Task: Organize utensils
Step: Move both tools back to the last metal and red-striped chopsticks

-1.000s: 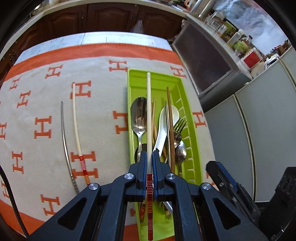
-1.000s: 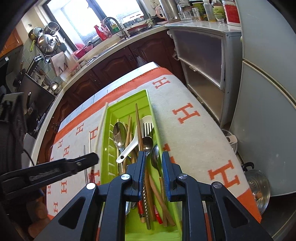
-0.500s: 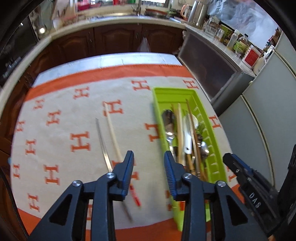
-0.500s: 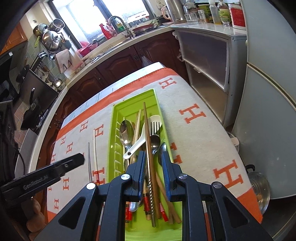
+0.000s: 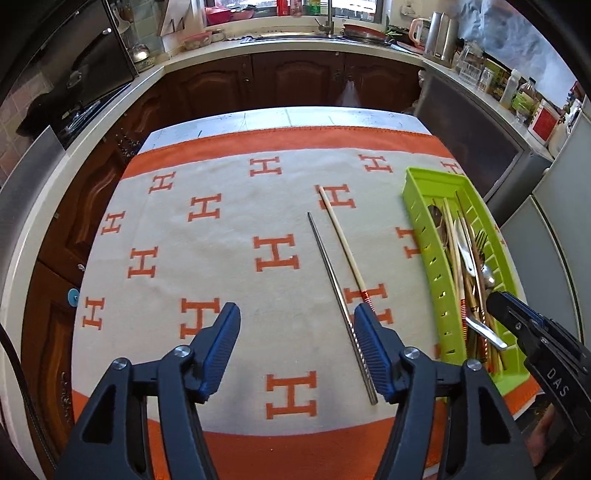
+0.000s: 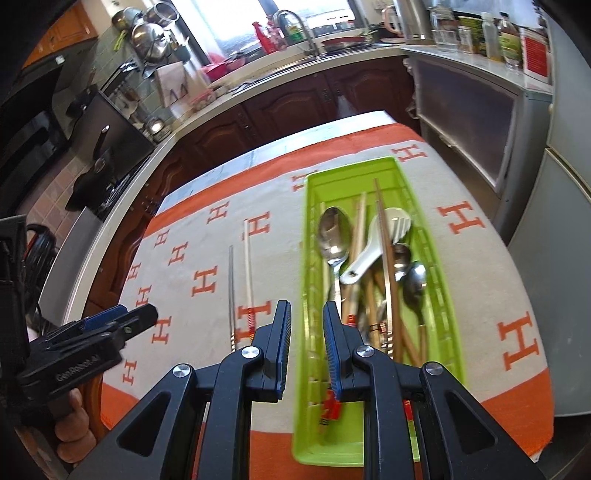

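1. Most of the utensils are already in the green tray: spoons, a fork, a white spoon and many chopsticks lie in a pile inside it.
2. Two sticks are still out on the cloth: a metal chopstick and a pale chopstick with a red end. They lie side by side, left of the tray. These look like the last things to put away.
3. The left gripper is above the cloth, and its jaws are opening. Nothing is between them. The metal chopstick is just beside its right finger.
4. The right gripper is over the near left edge of the tray. Its jaws have a small gap and hold nothing.
5. The cloth is cream with orange H shapes and an orange border. It covers a table in a kitchen with dark wood cupboards, a sink and a window.
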The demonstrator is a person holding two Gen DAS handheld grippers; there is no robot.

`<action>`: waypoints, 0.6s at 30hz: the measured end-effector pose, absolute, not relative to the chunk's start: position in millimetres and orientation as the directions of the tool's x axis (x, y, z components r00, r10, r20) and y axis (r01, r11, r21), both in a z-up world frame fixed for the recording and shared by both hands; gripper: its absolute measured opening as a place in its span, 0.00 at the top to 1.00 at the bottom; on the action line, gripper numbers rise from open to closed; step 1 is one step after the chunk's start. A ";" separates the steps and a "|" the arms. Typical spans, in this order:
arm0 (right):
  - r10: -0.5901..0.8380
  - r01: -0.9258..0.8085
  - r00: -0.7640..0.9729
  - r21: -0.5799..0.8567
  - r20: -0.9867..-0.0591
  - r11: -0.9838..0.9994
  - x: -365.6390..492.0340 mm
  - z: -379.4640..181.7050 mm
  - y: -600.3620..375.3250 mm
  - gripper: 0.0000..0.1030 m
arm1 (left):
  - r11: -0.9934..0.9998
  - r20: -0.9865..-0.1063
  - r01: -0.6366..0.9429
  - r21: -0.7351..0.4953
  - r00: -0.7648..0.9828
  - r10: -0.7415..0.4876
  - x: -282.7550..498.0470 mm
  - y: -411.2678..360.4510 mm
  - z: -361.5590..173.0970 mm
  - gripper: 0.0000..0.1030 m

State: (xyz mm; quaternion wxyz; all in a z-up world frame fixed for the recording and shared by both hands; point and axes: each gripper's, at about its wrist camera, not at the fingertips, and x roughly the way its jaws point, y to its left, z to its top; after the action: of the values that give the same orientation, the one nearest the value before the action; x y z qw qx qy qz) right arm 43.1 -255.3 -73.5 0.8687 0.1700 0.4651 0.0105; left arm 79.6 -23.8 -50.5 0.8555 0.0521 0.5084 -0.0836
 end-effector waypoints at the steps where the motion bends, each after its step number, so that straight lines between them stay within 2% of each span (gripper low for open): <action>1: 0.183 0.130 0.561 0.305 -0.807 0.944 44.0 -75.6 -249.8 0.83 | 0.980 -0.883 0.198 0.000 0.460 -0.093 79.7 -24.1 -56.4 0.40; 11: 0.214 0.085 0.521 0.299 -0.827 0.950 56.9 -95.6 -230.8 0.82 | 0.978 -0.936 0.202 -0.043 0.334 -0.111 96.7 -48.3 -123.5 0.40; 18: 0.217 0.086 0.511 0.301 -0.831 0.950 63.1 -103.9 -236.7 0.82 | 0.976 -0.938 0.217 0.029 0.344 -0.049 96.4 -61.9 -141.0 0.40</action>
State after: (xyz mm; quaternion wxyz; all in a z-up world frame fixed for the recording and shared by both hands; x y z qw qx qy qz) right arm 63.1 -236.7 -103.9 0.8556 0.1540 0.4928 0.0382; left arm 96.4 -61.9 -141.0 0.8163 0.0743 0.5670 -0.0815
